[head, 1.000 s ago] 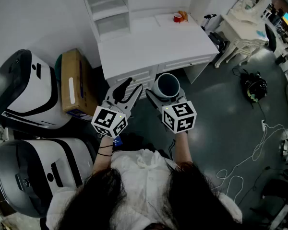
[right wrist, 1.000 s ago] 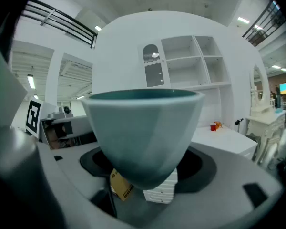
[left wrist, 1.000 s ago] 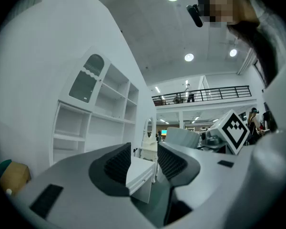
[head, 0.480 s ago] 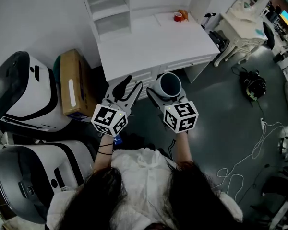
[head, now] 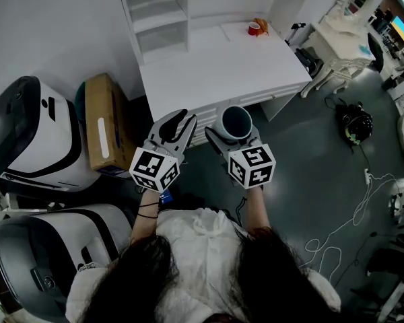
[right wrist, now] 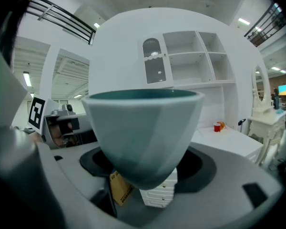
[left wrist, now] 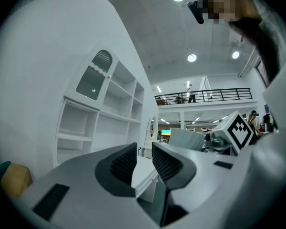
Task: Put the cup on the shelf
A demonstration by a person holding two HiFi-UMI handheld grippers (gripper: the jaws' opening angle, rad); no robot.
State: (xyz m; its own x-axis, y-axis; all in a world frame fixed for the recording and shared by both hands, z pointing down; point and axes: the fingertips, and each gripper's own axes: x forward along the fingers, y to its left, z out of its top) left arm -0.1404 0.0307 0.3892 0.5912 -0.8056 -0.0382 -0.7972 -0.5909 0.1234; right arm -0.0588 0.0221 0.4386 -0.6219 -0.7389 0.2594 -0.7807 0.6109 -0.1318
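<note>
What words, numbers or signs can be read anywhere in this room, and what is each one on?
No text here can be read.
Cardboard box: it has a white label, with print too small to read. The dark print seen on it in the right gripper view is blurred.
Left marker cube and right marker cube: these show black-and-white square patterns only, no words or numbers.

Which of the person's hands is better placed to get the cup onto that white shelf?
The right. The right gripper holds the cup upright, facing the shelf. The left gripper is empty; its jaws have just been closing with nothing between them.
</note>
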